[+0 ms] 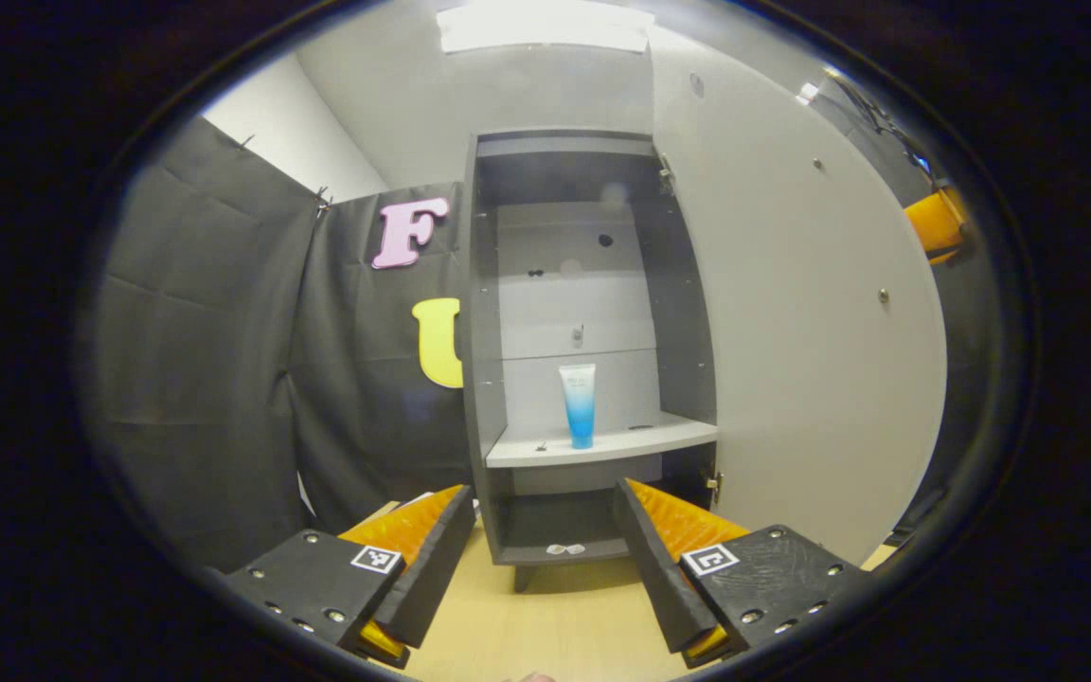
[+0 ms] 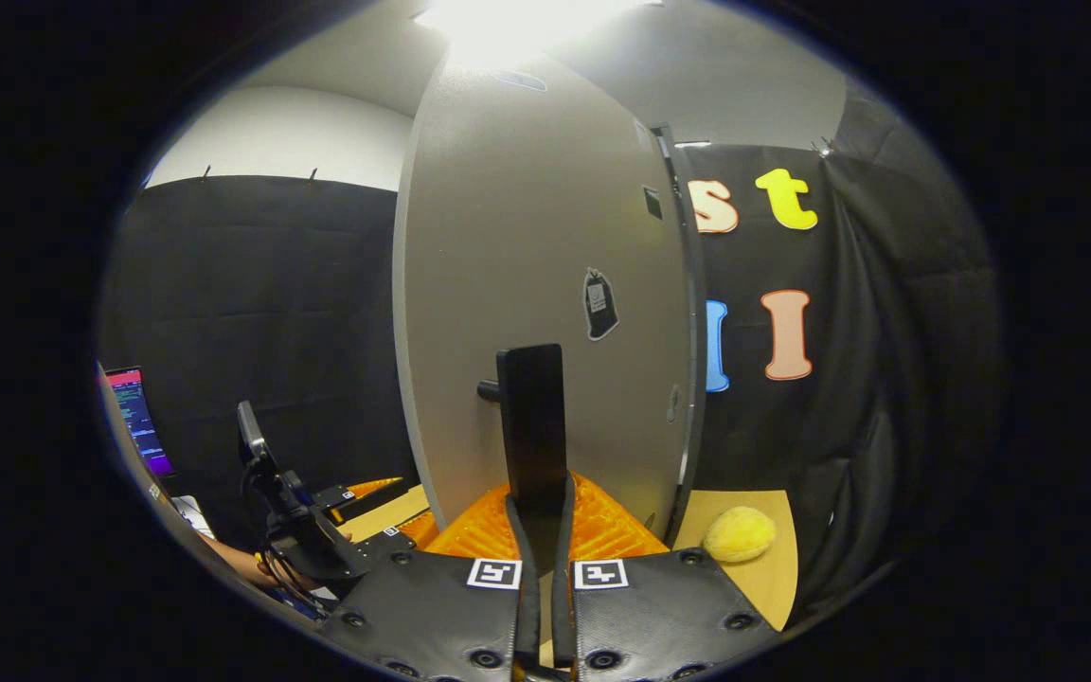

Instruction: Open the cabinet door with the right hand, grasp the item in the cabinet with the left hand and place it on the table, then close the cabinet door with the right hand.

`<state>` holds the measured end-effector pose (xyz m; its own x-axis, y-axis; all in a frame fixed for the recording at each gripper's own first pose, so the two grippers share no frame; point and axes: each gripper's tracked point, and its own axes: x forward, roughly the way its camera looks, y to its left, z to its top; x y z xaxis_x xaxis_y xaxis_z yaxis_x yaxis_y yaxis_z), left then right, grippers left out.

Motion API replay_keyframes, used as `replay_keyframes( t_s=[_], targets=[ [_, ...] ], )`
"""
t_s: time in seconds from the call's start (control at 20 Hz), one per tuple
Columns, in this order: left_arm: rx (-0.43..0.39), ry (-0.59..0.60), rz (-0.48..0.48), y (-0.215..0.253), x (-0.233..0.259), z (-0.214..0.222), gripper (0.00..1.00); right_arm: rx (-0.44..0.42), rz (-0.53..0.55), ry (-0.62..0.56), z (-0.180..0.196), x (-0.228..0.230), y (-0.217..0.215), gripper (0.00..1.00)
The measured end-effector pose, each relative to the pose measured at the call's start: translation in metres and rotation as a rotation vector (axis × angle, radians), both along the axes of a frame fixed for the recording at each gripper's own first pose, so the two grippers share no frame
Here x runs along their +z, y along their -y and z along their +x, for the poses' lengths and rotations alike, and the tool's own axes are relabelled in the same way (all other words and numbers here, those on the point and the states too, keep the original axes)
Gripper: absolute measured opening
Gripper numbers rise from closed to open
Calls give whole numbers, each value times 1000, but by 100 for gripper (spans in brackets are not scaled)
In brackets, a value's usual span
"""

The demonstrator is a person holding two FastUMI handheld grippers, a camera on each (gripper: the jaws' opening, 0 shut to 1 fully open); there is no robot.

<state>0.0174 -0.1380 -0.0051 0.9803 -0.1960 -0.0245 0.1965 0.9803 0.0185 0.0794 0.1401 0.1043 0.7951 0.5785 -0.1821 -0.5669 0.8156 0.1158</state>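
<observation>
The grey cabinet [image 1: 482, 379] stands open, its door [image 1: 811, 360] swung out to the right. A white and blue tube [image 1: 579, 405] stands upright on the middle shelf [image 1: 631, 441]. My left gripper [image 1: 545, 493] is open, low in front of the cabinet and well short of the tube, with nothing between its fingers. In the right gripper view my right gripper [image 2: 538, 507] is shut on the lower end of the black vertical door handle [image 2: 530, 407] on the outside of the door [image 2: 527, 237]. The left gripper [image 2: 318, 540], held by a hand, shows low at the left there.
The cabinet rests on a light wooden table [image 1: 545, 625]. Small bits lie on the cabinet's bottom shelf [image 1: 564, 549]. A yellow plush ball [image 2: 740, 533] sits on the table right of the door. A lit screen [image 2: 134, 417] stands at the far left.
</observation>
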Motion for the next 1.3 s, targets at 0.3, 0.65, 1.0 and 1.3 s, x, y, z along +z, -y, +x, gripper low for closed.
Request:
replay_keyframes(
  t_s=[0.3,0.65,1.0,1.3],
  targets=[
    [4,10,27,12,5,-13,89,-101,-6,31,17,-1,29,6],
    [28,21,37,16,10,-21,89,-178,41,34,31,-2,64,6],
    [64,23,39,17,12,-27,92,-154,11,47,10,-5,73,19],
    [45,39,52,40,33,-11,92,-275,-9,65,-9,-11,128,75]
  ],
)
